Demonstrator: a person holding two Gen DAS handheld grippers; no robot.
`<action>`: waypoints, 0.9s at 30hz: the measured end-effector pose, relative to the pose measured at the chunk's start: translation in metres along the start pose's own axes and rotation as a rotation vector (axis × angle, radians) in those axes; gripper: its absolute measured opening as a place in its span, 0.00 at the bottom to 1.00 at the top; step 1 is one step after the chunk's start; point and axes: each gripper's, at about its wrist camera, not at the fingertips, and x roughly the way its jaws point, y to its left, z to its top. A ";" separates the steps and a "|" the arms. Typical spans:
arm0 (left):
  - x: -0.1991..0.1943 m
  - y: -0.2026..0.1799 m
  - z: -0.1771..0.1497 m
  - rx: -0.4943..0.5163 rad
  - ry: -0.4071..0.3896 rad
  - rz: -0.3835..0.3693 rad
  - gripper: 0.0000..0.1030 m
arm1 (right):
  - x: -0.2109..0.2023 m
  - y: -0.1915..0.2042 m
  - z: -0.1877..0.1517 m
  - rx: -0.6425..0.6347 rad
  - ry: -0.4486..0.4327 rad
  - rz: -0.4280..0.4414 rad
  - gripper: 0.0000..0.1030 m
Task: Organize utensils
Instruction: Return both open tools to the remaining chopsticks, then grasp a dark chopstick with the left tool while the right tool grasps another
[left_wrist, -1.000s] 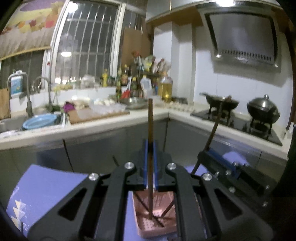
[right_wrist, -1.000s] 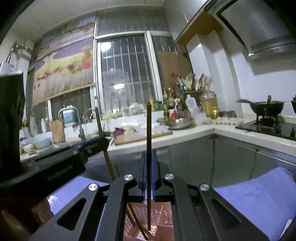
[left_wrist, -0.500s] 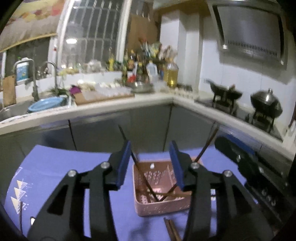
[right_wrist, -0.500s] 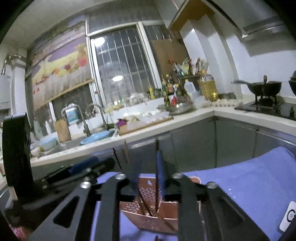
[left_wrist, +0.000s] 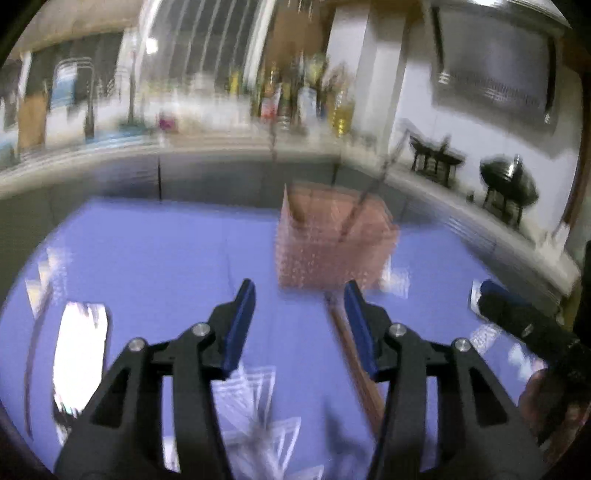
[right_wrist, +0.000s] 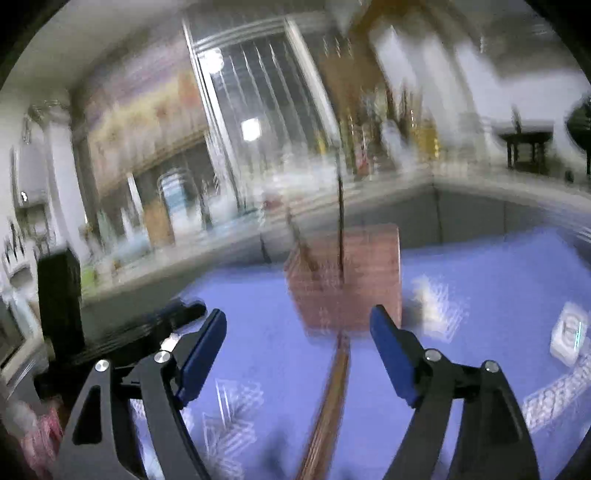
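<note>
Both views are motion-blurred. A pink perforated basket (left_wrist: 334, 243) stands on the purple cloth (left_wrist: 155, 266) with dark chopsticks (left_wrist: 364, 199) leaning out of it; it also shows in the right wrist view (right_wrist: 347, 280) with chopsticks (right_wrist: 340, 221) upright in it. More brown chopsticks (left_wrist: 354, 362) lie on the cloth in front of the basket, also seen from the right wrist (right_wrist: 332, 402). My left gripper (left_wrist: 299, 306) is open and empty, short of the basket. My right gripper (right_wrist: 299, 328) is open and empty, above the lying chopsticks. The right gripper shows at the left view's right edge (left_wrist: 524, 325).
A white oblong object (left_wrist: 79, 354) lies on the cloth at the left. A small white item (right_wrist: 569, 332) lies at the right. A kitchen counter (left_wrist: 207, 151) with sink and bottles runs behind, and a stove with pots (left_wrist: 508, 184) stands at the right.
Both grippers let go of their chopsticks, which now stand in the basket, opened wide and pulled back and down toward the cloth. Both views have become blurred.
</note>
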 end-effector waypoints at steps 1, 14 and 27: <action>0.006 0.006 -0.011 -0.025 0.044 -0.005 0.46 | 0.014 -0.005 -0.019 0.008 0.103 -0.030 0.57; 0.046 -0.005 -0.048 -0.060 0.256 -0.079 0.34 | 0.068 0.023 -0.066 -0.113 0.396 -0.044 0.24; 0.086 -0.030 -0.049 0.034 0.325 -0.045 0.34 | 0.057 -0.024 -0.061 0.038 0.358 -0.100 0.24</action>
